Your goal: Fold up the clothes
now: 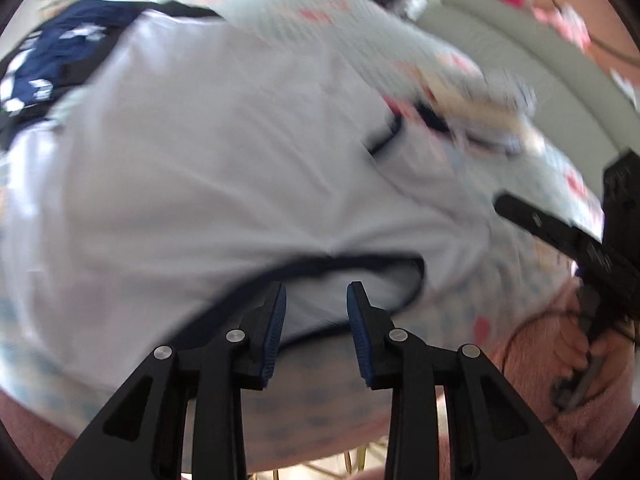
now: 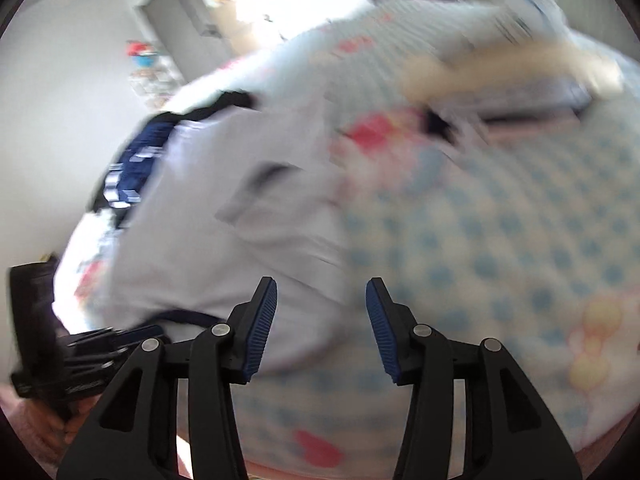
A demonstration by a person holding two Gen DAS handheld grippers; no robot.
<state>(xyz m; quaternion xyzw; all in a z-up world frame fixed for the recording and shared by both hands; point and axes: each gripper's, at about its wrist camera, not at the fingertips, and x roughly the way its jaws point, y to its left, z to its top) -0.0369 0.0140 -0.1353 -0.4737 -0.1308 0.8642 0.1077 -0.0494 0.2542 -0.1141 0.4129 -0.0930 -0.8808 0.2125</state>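
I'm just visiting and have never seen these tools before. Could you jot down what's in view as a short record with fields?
surface: bed cover, pale with blue dots and red and yellow prints
garment: white shirt with dark trim, spread flat on the cover
other clothes: navy patterned garment at the shirt's far edge; light folded pile further back
left gripper: open, empty, at the shirt's near dark-trimmed edge
right gripper: open, empty, over the shirt's edge and the cover
image quality: motion-blurred, fine detail unclear
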